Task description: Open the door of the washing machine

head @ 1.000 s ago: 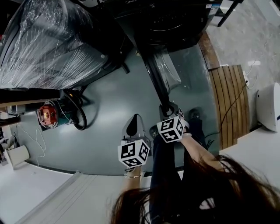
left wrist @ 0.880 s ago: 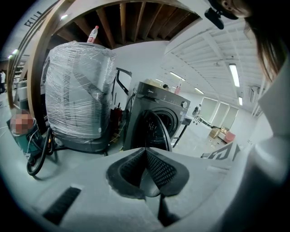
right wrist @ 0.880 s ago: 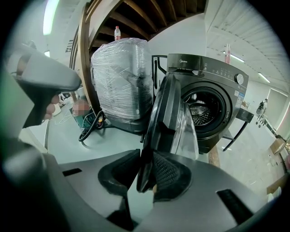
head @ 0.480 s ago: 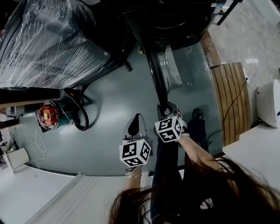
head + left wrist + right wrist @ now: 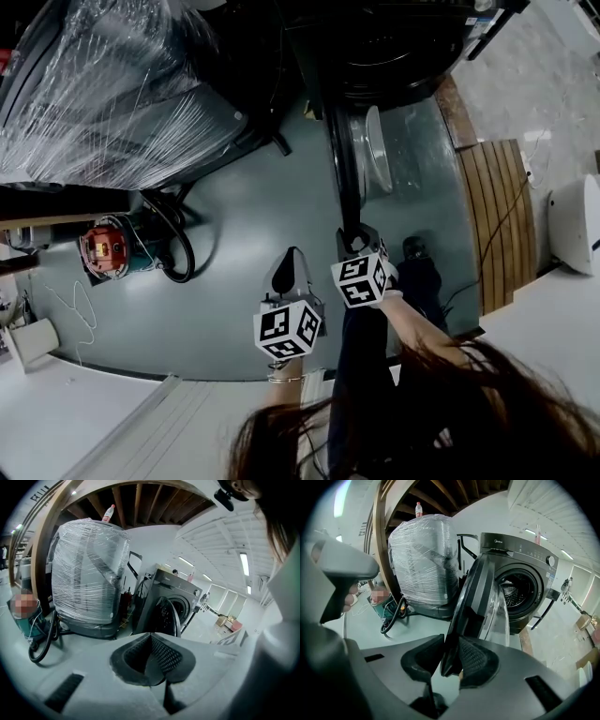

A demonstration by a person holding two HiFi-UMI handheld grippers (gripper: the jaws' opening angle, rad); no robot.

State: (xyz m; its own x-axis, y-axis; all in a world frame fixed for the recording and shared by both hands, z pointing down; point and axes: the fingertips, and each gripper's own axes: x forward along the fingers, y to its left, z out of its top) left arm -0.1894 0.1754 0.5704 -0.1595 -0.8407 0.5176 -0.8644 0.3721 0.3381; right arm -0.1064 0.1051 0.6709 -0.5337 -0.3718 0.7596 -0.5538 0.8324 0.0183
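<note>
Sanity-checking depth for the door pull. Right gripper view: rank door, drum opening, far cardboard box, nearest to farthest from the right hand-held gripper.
1. door: centre, its edge gripped between the jaws of the right hand-held gripper, which have just been opening.
2. drum opening: behind the door, right of centre.
3. cardboard box: far right edge, well beyond the drum opening.

We read one brand only: small pale letters, seemingly "Midea", on the top panel of the dark grey front-loading washing machine (image 5: 524, 585), right of centre in the right gripper view. The blue-and-white sticker (image 5: 550, 577) on its front, further right, is too small for us to read.
</note>
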